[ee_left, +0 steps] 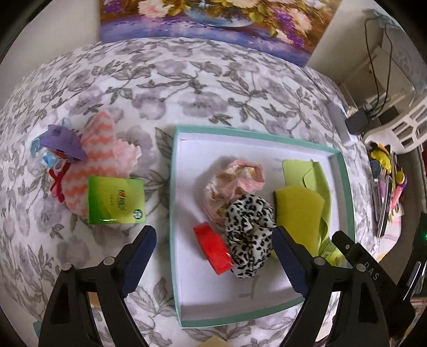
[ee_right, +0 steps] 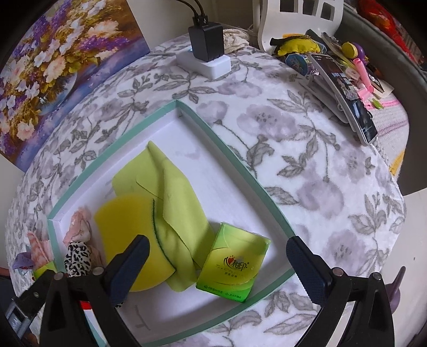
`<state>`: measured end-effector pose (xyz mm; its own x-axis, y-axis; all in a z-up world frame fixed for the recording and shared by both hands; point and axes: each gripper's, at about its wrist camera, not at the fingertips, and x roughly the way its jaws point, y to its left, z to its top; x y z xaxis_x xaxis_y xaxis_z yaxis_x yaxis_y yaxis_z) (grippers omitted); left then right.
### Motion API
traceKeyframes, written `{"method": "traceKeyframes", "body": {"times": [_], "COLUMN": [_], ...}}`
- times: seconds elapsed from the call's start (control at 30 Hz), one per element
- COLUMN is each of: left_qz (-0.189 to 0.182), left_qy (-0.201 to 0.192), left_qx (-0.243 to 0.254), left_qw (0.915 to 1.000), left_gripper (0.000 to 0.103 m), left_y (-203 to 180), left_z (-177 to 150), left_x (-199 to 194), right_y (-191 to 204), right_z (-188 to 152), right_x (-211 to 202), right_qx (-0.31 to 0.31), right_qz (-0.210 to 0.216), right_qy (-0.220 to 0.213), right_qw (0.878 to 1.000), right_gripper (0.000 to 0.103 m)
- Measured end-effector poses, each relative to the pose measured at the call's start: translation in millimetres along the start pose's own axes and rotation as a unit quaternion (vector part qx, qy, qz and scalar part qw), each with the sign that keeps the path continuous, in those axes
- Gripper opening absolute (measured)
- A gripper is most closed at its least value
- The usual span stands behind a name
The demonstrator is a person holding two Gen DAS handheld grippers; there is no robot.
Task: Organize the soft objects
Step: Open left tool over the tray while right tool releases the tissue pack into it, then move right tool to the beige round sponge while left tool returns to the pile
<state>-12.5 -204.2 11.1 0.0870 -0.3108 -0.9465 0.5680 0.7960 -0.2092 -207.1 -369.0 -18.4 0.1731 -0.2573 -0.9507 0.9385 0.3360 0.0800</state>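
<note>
A teal-rimmed white box (ee_left: 343, 170) lies on the floral bedspread. Inside it are a pink cloth (ee_left: 237, 176), a leopard-print scrunchie (ee_left: 249, 235), a red packet (ee_left: 213, 247), a yellow sponge (ee_left: 299, 211) and a green cloth (ee_left: 312, 173). My left gripper (ee_left: 213, 232) hangs open above the red packet and the scrunchie, touching neither. Left of the box lie a green tissue pack (ee_left: 116, 201), a pink zigzag cloth (ee_left: 104, 149) and a purple clip (ee_left: 64, 141). My right gripper (ee_right: 216, 241) is open over a second green tissue pack (ee_right: 234, 267) resting in the box (ee_right: 240, 160), its pads clear of the pack.
A flower painting (ee_left: 213, 24) leans at the back. A black charger on a white power strip (ee_right: 206, 50) sits past the box. Phones, pens and small toys (ee_right: 344, 77) crowd the right edge near a white chair (ee_left: 405, 122). Bare bedspread (ee_right: 333, 186) lies right of the box.
</note>
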Motion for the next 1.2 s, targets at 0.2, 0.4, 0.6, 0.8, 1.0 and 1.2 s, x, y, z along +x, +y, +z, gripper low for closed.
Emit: {"method": "traceKeyframes", "body": {"times": [0.2,0.4,0.6,0.8,1.0,1.2], "left_qz": [0.018,0.035,0.038,0.035,0.07,0.108], "left_qy": [0.009,0.019,0.026,0.014,-0.009,-0.028], "left_qx": [-0.011,-0.012,-0.012,-0.028,-0.092,-0.147], "left_qw": [0.9997,0.9991,0.9989,0.9989,0.9932,0.9828], "left_gripper": [0.089,0.089,0.089,0.089,0.089,0.089], "left_y": [14.0,22.5,25.6,44.9,101.1,159.3], "left_z": [1.2,-0.4,-1.4,1.6,4.2,1.2], "left_x": [0.5,5.9,7.3,-5.7,-24.9,-45.5], "right_y": [1.1,3.4,8.9,29.1,76.7,129.9], "right_z": [-0.4,-1.3,-2.3,-9.4,-24.8,-48.9], "right_x": [-1.1,-3.2,-6.9,-16.3,-26.3,-33.1], "right_qx": [-0.002,-0.004,-0.011,-0.033,-0.083,-0.136], "right_qz": [-0.006,-0.012,-0.014,-0.015,0.007,0.029], "right_qy": [0.001,-0.001,-0.006,-0.02,-0.028,-0.028], "right_qw": [1.0,1.0,1.0,0.999,0.996,0.99], "right_gripper": [0.103,0.103,0.103,0.103,0.103,0.103]}}
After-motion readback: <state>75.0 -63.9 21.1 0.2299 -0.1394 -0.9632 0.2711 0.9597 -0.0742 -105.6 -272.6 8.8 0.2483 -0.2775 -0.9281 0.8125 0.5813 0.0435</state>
